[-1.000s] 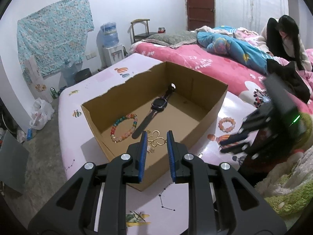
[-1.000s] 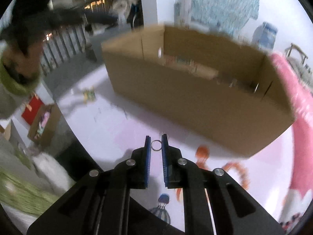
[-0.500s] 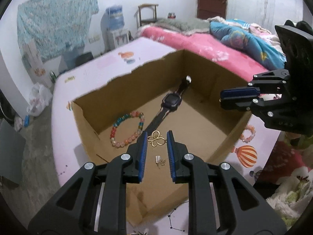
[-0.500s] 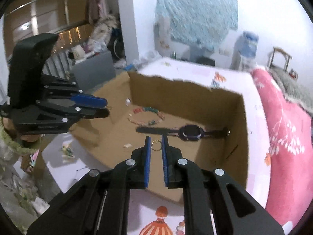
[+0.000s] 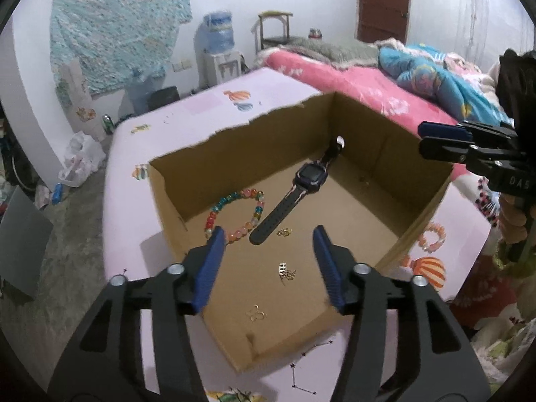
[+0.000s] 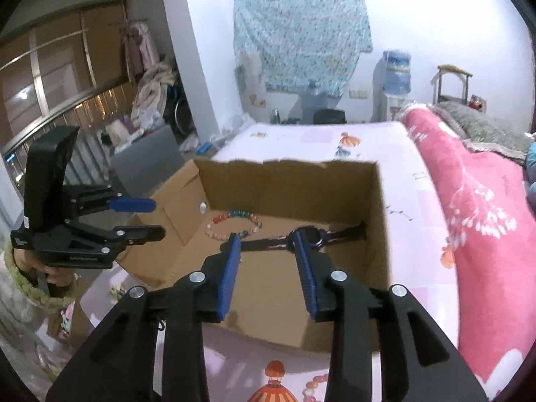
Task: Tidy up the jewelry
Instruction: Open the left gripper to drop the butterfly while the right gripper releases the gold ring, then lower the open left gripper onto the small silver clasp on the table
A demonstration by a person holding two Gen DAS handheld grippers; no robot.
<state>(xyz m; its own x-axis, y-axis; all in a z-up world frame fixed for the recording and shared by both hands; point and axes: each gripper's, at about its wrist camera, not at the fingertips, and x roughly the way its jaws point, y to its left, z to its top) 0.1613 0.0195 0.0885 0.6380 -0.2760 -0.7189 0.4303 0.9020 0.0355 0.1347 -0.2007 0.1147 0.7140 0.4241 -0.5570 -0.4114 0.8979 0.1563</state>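
Jewelry: my beaded bracelet [image 5: 234, 214], watch [image 5: 301, 187] and small gold pieces [image 5: 256, 313] lie on the cardboard box [image 5: 214, 315] floor.
Box: on the pink tabletop [image 5: 214, 100].
Left tongs [image 5: 268, 264]: just opened, spread, nothing between.
Right tongs [image 6: 268, 268]: just opened, spread, empty, over the box.
Outside: another bracelet [image 5: 432, 239] beside the box's right wall.

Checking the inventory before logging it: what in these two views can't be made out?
- Small gold pieces on the cardboard box floor: left wrist view, too small to identify.
- Dark-strapped watch: right wrist view, face hidden by the right gripper finger.
- Pink bead bracelet outside: box wall cuts it.
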